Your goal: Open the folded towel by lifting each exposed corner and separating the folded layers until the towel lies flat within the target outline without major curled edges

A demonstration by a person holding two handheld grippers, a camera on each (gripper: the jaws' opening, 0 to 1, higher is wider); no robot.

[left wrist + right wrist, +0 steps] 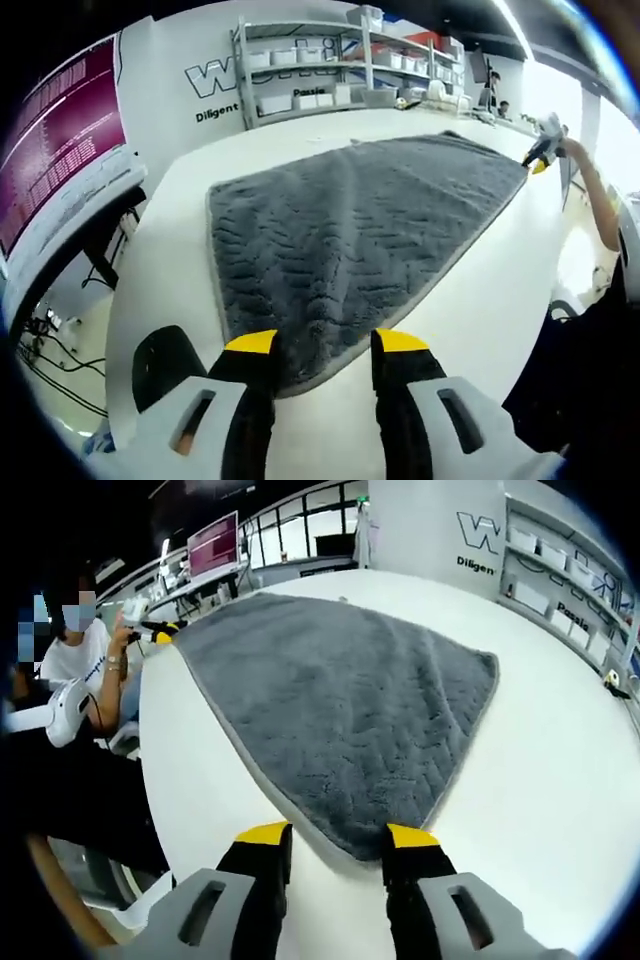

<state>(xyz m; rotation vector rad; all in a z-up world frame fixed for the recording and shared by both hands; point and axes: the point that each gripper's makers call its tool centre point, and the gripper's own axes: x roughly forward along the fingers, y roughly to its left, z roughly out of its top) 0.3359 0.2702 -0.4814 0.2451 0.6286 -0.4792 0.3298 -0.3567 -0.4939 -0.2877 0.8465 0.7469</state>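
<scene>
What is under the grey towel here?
The grey towel lies spread on a white table, which shows bare around its edges. Anything beneath the cloth itself, including any target outline, is covered and cannot be seen.

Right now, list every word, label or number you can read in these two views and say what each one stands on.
"Diligent": black lettering on the white wall, left gripper view; cut short as "Diligen" in the right gripper view.
"W": large outlined letter on the wall, start of a longer word, rest hidden.
"Passio": partly behind the shelf rack, reading uncertain.
Magenta screen: lines of text, too small to read.
</scene>
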